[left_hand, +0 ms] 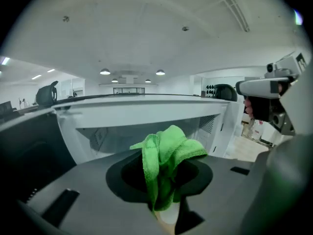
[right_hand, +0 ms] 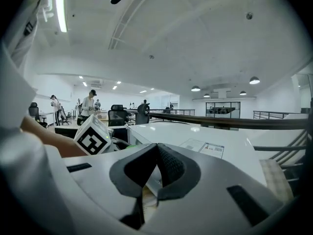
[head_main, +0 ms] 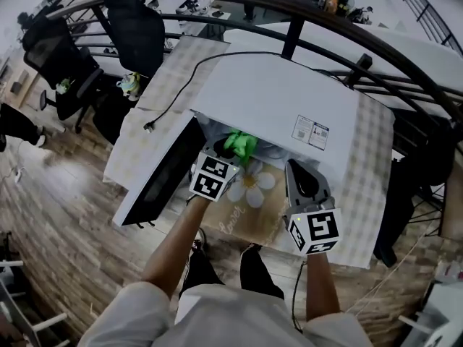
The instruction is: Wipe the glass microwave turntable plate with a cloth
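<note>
A white microwave (head_main: 275, 100) stands on the table with its door (head_main: 163, 176) swung open to the left. My left gripper (head_main: 230, 150) is at the mouth of the cavity, shut on a bunched green cloth (head_main: 241, 144). In the left gripper view the cloth (left_hand: 168, 151) sticks up between the jaws of the left gripper (left_hand: 164, 168), facing the pale cavity (left_hand: 122, 136). I cannot make out the glass turntable plate clearly. My right gripper (head_main: 300, 168) hovers in front of the microwave's right half. Its pads meet in the right gripper view (right_hand: 157, 148) with nothing between them.
A mat with a white flower print (head_main: 253, 186) lies on the checked tablecloth (head_main: 369, 194) before the microwave. The power cord (head_main: 181, 85) trails off to the left. Black office chairs (head_main: 137, 20) and a curved dark railing (head_main: 304, 13) stand behind the table.
</note>
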Motion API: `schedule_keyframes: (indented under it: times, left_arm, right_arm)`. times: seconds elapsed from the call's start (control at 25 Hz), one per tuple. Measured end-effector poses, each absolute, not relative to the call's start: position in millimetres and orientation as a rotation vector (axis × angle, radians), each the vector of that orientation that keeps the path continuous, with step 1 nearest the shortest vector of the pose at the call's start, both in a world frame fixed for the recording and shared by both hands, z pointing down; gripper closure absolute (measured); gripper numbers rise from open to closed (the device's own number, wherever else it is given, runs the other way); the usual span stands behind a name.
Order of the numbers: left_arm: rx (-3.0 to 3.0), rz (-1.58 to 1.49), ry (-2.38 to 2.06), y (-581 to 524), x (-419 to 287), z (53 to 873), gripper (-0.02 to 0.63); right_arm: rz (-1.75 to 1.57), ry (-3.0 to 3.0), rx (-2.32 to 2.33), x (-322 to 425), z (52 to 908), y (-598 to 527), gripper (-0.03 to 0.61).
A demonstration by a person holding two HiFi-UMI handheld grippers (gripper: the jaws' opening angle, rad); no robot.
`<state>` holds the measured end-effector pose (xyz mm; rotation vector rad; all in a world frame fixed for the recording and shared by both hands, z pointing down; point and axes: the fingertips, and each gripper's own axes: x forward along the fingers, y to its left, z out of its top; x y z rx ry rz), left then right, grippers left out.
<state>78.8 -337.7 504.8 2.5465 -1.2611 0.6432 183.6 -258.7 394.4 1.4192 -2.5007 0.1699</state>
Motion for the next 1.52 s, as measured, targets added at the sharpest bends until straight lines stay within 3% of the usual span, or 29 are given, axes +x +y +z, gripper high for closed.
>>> schedule_keyframes:
  times: [0.44,0.8,1.52]
  left_arm:
    - [2.416,0.643,-1.54,-430,69,569,0.486]
    - [2.344,0.726,-1.521,-472,81,602,0.486]
    - [2.812,0.967,-1.045,-393,205,602,0.486]
  right_arm:
    - [0.302,-2.418,1.49,190,462,-264,0.565]
    - [0.341,-2.386,1.507,197,484,-252,0.565]
    - [0.404,-2.344,1.618,190,498,-229,0.565]
